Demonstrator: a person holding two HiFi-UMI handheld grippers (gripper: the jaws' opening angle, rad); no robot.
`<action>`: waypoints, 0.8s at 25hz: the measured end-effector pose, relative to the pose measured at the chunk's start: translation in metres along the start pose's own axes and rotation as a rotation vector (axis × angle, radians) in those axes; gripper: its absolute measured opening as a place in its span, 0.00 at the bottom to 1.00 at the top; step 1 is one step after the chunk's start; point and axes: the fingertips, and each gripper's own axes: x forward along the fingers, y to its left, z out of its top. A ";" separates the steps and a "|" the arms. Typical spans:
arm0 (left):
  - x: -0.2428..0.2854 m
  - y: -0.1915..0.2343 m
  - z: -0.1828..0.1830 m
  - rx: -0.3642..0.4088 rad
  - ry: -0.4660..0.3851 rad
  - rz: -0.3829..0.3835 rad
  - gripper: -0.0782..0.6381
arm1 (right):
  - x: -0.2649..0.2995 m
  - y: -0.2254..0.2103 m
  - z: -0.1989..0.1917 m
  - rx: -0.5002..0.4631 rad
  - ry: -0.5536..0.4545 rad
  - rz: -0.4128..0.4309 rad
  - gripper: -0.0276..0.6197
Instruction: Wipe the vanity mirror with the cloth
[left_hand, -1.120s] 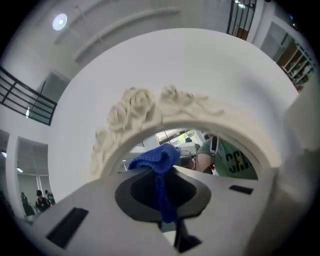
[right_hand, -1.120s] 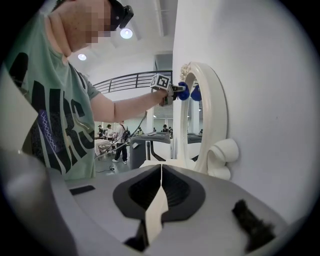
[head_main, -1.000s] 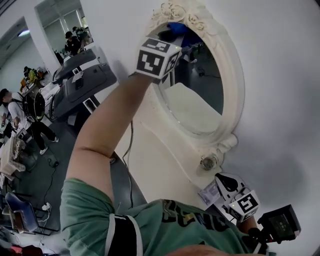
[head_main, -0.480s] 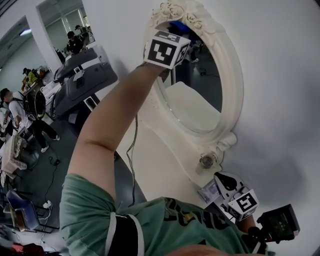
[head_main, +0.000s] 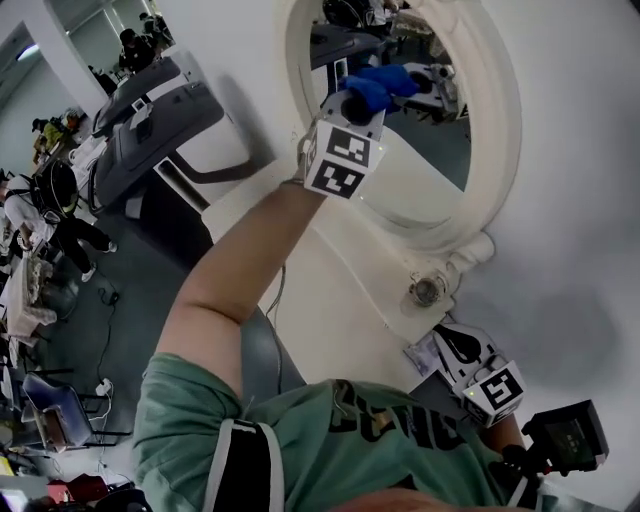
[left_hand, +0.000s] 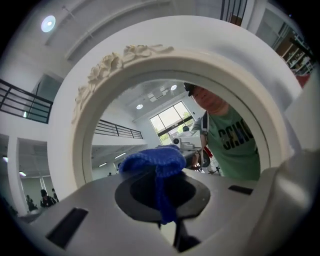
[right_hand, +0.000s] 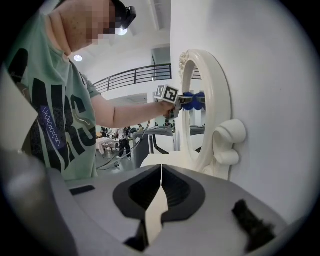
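Observation:
The oval vanity mirror (head_main: 440, 150) in its white ornate frame (head_main: 500, 130) hangs on a white wall. My left gripper (head_main: 365, 102) is raised in front of the glass, shut on a blue cloth (head_main: 380, 82) that lies against the upper part of the mirror. In the left gripper view the cloth (left_hand: 152, 161) bunches out of the left gripper (left_hand: 162, 192), with the mirror (left_hand: 125, 130) filling the view. My right gripper (head_main: 452, 358) hangs low below the frame, shut (right_hand: 161, 170) with nothing in it. From there I see the mirror (right_hand: 192, 130) edge-on and the cloth (right_hand: 194, 100) at it.
A round knob (head_main: 425, 292) sits at the frame's base above a white ledge (head_main: 340, 300). A paper tag (head_main: 422, 358) lies near the right gripper. Grey machines (head_main: 150, 110) and people stand on the floor at the left. A cable (head_main: 275, 290) hangs below the left arm.
The left gripper with the cloth has moved from the frame's upper left edge onto the glass. The head view has shifted, so the mirror sits higher. The right gripper has stayed low.

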 end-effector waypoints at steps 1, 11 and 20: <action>0.000 -0.011 -0.021 -0.019 0.010 -0.006 0.15 | 0.004 -0.002 0.000 0.000 0.007 -0.001 0.06; -0.019 -0.163 -0.235 -0.162 0.316 -0.177 0.15 | 0.003 -0.008 -0.020 0.046 0.093 -0.021 0.06; -0.021 -0.177 -0.262 -0.180 0.370 -0.250 0.15 | 0.009 -0.011 -0.020 0.048 0.106 -0.029 0.06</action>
